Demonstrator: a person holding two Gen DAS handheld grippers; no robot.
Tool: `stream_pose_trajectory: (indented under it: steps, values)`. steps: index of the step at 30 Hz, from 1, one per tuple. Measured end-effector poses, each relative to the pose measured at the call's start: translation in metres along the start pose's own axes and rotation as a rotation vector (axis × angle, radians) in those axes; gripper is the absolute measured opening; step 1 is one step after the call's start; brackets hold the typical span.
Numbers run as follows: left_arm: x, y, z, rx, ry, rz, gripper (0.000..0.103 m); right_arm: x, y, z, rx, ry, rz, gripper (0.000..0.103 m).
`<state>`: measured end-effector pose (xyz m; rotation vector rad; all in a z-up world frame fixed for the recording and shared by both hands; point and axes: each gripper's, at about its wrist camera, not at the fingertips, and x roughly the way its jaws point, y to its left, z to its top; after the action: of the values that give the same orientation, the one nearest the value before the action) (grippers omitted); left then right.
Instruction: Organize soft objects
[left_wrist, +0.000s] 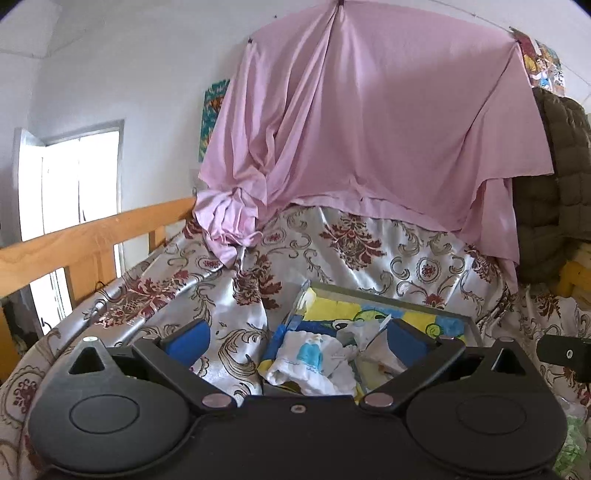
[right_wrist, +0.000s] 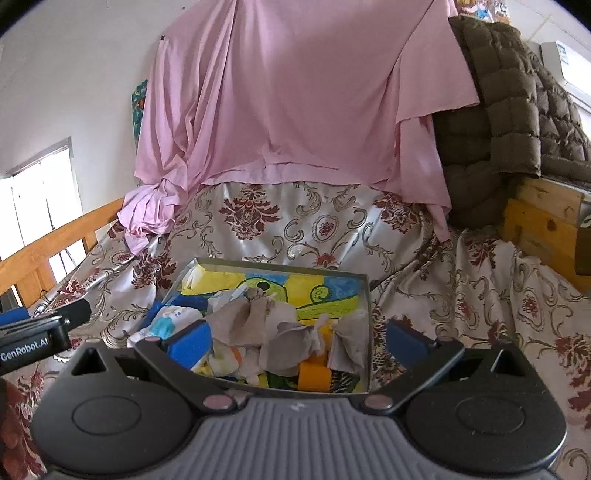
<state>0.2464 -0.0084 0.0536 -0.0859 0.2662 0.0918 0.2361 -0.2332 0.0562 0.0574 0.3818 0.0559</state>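
Lying on the floral bedspread (right_wrist: 325, 229), the box (right_wrist: 280, 266) held the soft items, its long axis running from the grippers toward the pink sheet (right_wrist: 295, 92) beyond. A white cloth with a blue figure (left_wrist: 314, 354) lay at its near left, grey cloths (right_wrist: 258, 317) crumpled in the middle. The left gripper (left_wrist: 297, 338) stood spread wide, grasping nothing; the right gripper (right_wrist: 297, 341) likewise gaped over the box, empty.
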Motion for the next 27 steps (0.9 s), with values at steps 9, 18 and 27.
stream_pose_trajectory:
  steps: [9,18,27]
  values:
    - [-0.041,-0.011,-0.025,0.028,-0.006,0.006,0.102,-0.036,-0.013,-0.023,0.007,-0.039,-0.027,0.103]
    - [-0.076,-0.007,-0.047,0.021,0.024,0.033,0.102,-0.070,-0.014,-0.049,0.001,-0.065,-0.025,0.103]
    - [-0.104,0.000,-0.058,-0.009,0.023,0.061,0.102,-0.095,-0.013,-0.062,0.014,-0.088,-0.021,0.103]
